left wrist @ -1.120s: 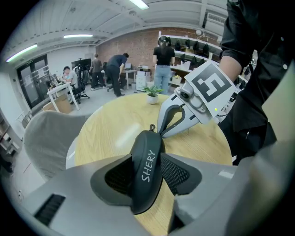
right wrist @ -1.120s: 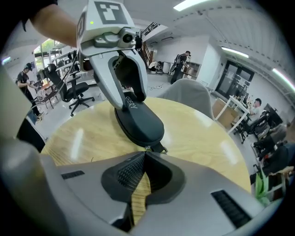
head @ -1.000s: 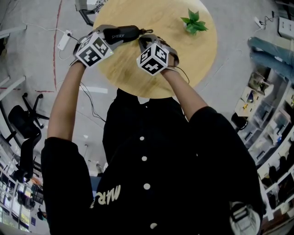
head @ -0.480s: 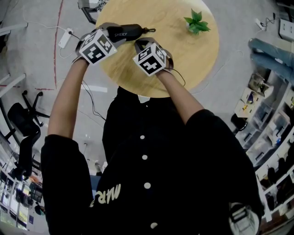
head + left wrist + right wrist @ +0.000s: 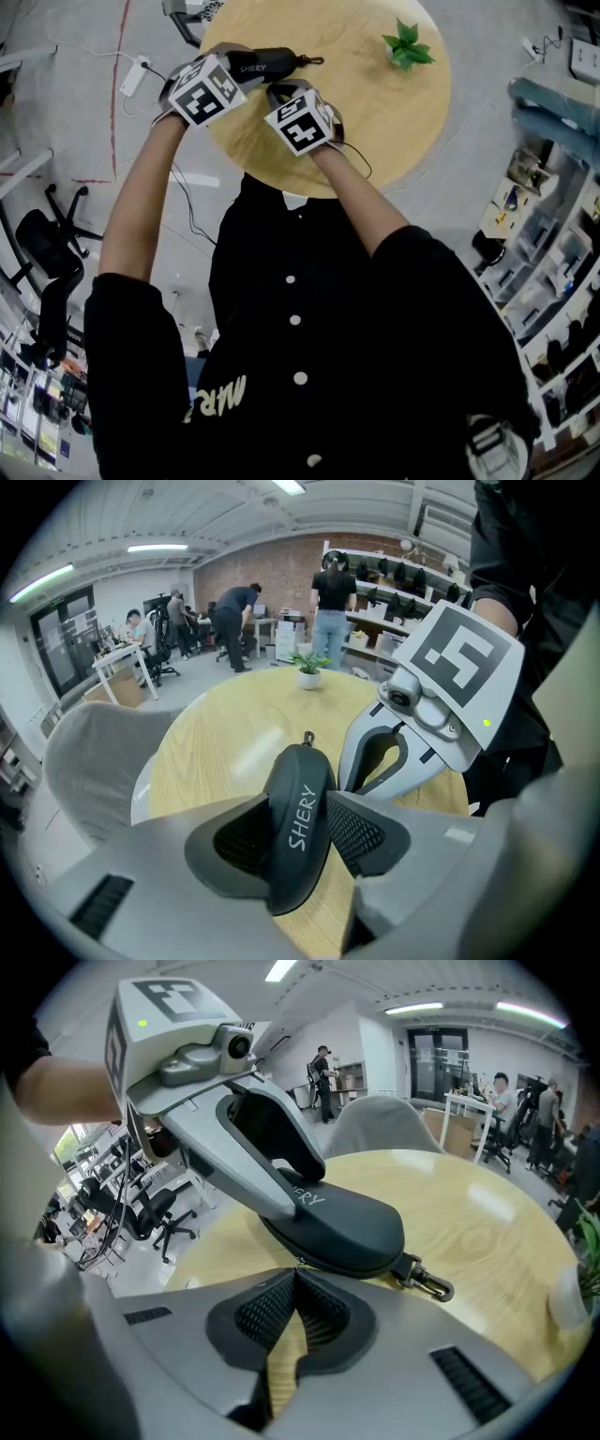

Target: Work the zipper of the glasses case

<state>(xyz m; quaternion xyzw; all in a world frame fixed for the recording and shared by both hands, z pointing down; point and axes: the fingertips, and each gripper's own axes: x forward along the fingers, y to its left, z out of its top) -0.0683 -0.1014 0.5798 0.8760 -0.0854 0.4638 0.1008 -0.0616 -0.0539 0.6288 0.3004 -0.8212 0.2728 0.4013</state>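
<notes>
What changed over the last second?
The right hand-held gripper, shut on the zipper pull, slid left along the glasses case toward the left hand-held gripper, rolling slightly. The left hand-held gripper stayed clamped on the case.

Head view: marker cubes point(image 5: 208, 89) hide both sets of jaws and the case's point(image 5: 272, 64) left end; table point(image 5: 394, 122) cut by the top edge. Right gripper point(image 5: 295, 1277) tips meet at the case seam — whether anything's pinched there is too small to tell.
</notes>
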